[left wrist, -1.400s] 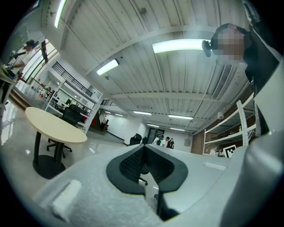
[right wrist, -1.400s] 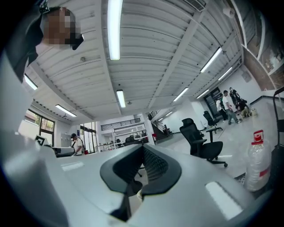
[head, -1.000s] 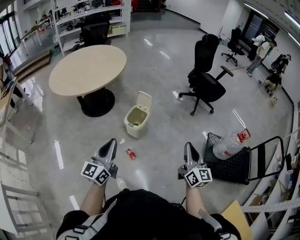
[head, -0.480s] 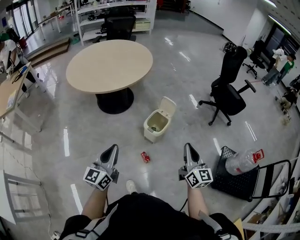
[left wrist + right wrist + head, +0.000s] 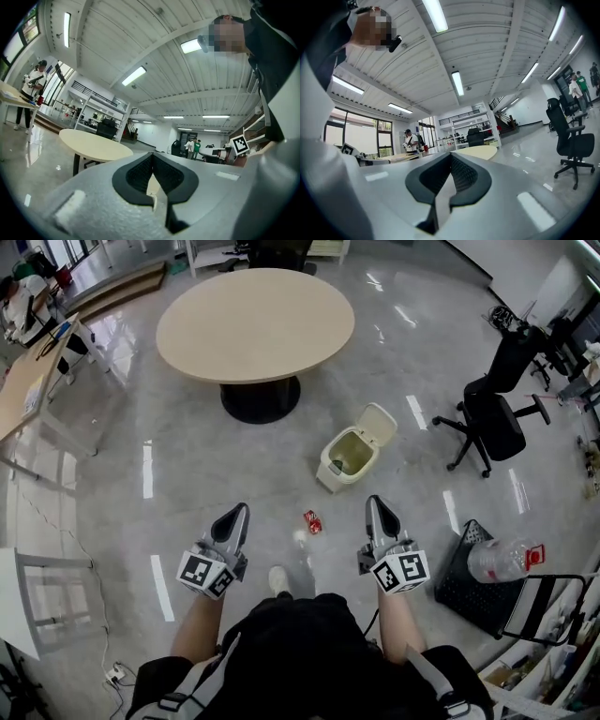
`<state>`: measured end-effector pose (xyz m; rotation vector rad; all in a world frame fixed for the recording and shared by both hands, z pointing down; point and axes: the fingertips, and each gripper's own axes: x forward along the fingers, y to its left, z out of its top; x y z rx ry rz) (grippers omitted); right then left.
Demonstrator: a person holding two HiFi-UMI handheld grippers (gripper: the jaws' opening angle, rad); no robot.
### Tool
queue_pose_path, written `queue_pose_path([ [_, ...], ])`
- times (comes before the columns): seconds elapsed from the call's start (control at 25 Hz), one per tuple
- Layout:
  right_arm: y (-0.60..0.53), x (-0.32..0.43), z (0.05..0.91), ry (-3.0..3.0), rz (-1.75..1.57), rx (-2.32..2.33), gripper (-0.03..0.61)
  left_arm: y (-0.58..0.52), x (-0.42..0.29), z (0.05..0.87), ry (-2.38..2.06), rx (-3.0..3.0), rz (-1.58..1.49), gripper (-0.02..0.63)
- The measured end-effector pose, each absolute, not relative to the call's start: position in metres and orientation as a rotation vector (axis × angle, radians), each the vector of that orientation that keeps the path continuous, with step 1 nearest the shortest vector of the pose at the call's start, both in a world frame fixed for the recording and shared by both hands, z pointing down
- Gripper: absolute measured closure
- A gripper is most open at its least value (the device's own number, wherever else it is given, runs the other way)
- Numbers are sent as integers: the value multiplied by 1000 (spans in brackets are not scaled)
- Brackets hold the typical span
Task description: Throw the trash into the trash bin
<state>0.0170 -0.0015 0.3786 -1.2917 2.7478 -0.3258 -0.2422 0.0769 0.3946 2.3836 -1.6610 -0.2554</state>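
A small crushed red can (image 5: pixel 312 521) lies on the glossy floor, between and just ahead of my two grippers. Beyond it stands a cream trash bin (image 5: pixel 349 460) with its lid tipped open. My left gripper (image 5: pixel 239 513) is shut and empty, left of the can. My right gripper (image 5: pixel 374 503) is also shut and empty, right of the can and near the bin's front corner. Both are held level above the floor. In the left gripper view the left gripper (image 5: pixel 153 183) has its pads together, as does the right gripper (image 5: pixel 449 182) in the right gripper view.
A round wooden table (image 5: pixel 255 322) on a black pedestal stands behind the bin. A black office chair (image 5: pixel 497 416) is at the right. A black mesh basket (image 5: pixel 469 585) with a plastic bottle (image 5: pixel 502 560) sits at the lower right. Desks (image 5: pixel 26 382) line the left.
The person has walked forward: the can, bin and table have shifted right and nearer in the head view. Both grippers stay shut and empty, carried along.
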Motion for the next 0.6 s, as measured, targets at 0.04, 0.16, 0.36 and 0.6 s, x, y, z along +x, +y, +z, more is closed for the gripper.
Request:
queue_pose_path([
  [0.04,-3,11,383,2765,-332,-1282,572,76,-245,402,-1664,2376,-248,611],
  [0.16,-7,0,395,2810,-346,-1259,572,75,-244,414,-1676,2378,-221,611],
  [0.36,-10,-2,410,2857,-357,-1233,572,70,-234,420,-1697,2309,-180,612],
  [0.6,3,32,439,2948,-421,-1189,572,81,-187,447,-1675,2260,-138,611],
])
